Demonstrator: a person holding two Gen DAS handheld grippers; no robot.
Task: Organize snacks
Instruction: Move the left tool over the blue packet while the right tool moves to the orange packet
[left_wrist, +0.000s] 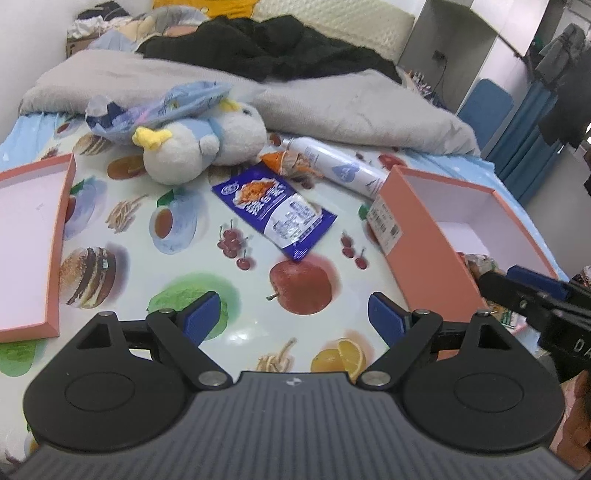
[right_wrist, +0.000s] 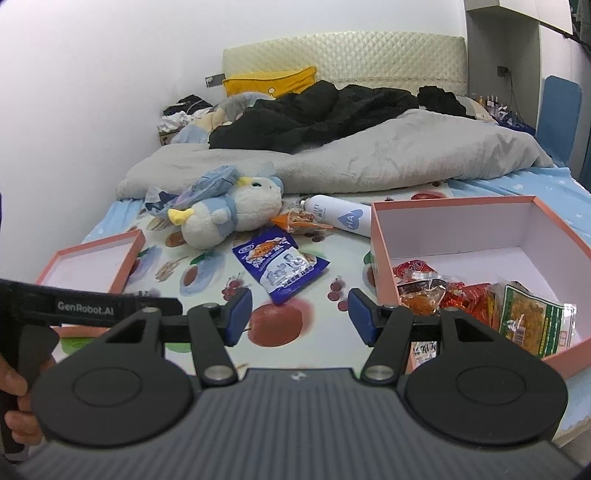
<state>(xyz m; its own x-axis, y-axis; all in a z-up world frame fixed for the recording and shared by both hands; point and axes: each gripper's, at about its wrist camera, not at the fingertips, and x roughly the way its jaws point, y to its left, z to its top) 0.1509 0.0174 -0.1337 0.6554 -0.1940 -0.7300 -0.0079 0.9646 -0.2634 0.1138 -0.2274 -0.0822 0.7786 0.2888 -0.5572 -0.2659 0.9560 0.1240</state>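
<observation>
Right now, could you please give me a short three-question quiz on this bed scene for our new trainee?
1. True or false: the pink box on the right already holds several snack packets.
2. Which item lies nearest ahead of the left tool? A) blue snack packet B) white bottle C) plush toy
3. Fill in: the orange snack packet lies between the plush toy and the white ____.

Key
1. True: red, orange and green-edged packets lie inside it.
2. A: it lies flat on the fruit-print sheet, in line with the open jaws, which hold nothing.
3. bottle
</observation>
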